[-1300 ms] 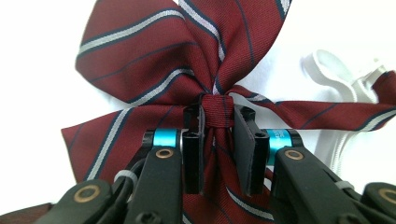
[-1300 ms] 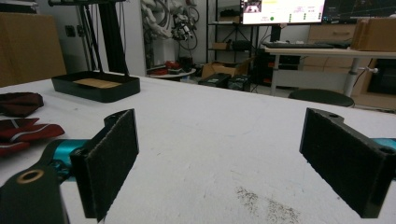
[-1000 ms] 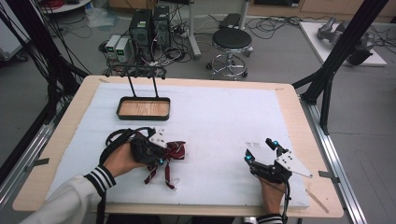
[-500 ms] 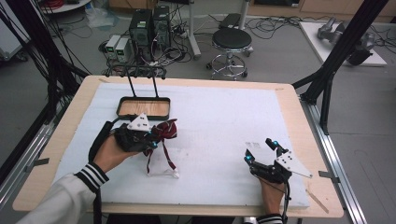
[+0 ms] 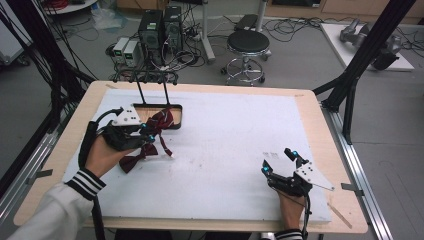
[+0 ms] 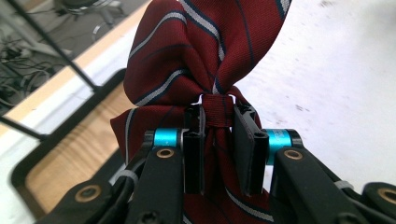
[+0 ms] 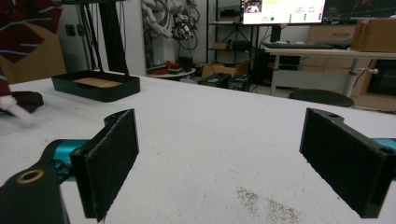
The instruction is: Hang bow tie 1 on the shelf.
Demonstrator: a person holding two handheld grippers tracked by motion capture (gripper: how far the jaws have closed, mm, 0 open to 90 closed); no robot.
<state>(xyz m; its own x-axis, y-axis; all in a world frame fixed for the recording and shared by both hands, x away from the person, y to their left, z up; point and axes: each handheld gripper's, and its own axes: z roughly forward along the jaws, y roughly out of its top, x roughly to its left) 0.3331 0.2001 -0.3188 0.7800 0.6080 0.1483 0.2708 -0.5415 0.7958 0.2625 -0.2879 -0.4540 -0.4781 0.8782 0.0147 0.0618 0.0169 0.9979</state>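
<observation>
A dark red striped bow tie [image 5: 161,121] hangs off the white table mat, a strap with a white end trailing below it. My left gripper [image 5: 149,133] is shut on it just in front of the black tray [image 5: 176,110]. In the left gripper view the pads [image 6: 194,140] pinch the centre knot of the bow tie [image 6: 187,51], and the tray's wooden floor [image 6: 70,154] lies below to the left. My right gripper [image 5: 278,160] rests near the front right of the mat, its jaws wide open with nothing between them [image 7: 219,158].
The tray carries two upright black rods with a rack [image 5: 145,77] on top. The white mat [image 5: 230,135] covers most of the wooden table [image 5: 320,130]. A stool [image 5: 248,42] and computer cases [image 5: 160,27] stand on the floor beyond the far edge.
My left gripper has lifted the bow tie off the mat and carried it away from the front edge toward the tray. The right gripper has stayed put.
</observation>
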